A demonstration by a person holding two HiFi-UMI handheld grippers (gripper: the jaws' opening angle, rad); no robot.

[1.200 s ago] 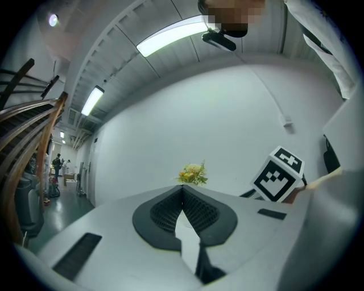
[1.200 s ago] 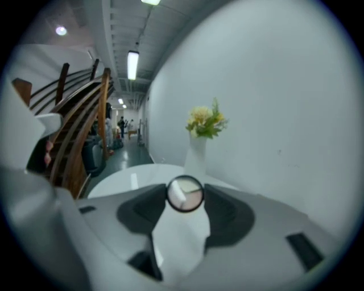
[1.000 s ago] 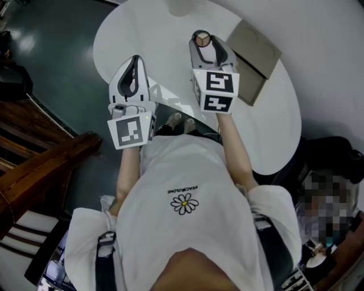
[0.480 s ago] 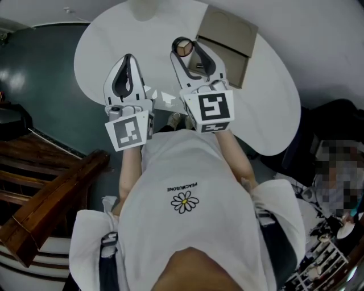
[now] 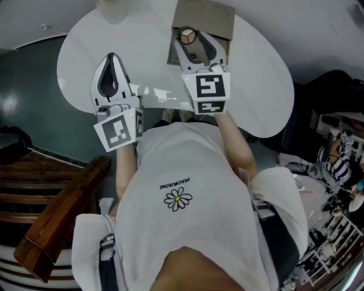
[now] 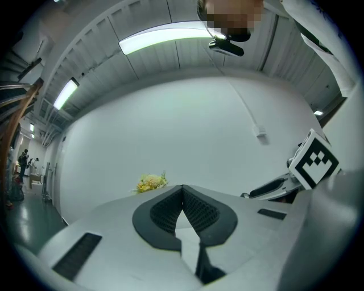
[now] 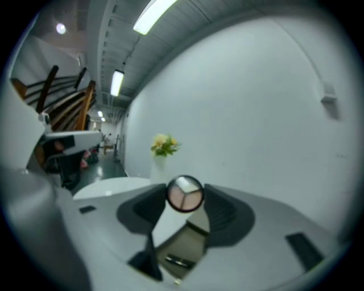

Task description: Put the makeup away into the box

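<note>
A round makeup compact with pink and beige pans is pinched between the fingers of my right gripper, which is shut on it. In the head view the compact hangs over the near left part of the brown cardboard box at the far side of the white table. In the right gripper view the compact sits between the pads of the right gripper, and below it the box holds a dark slender item. My left gripper hovers over the table's left half, shut and empty; the left gripper has its tips touching.
A white vase of yellow flowers stands at the table's far edge, left of the box, and the flowers also show in the left gripper view. Wooden stair rails lie low on the left. Clutter fills the floor at the right.
My right gripper has carried the compact from beside the box to above it. The left gripper has moved along over the table, still shut.
</note>
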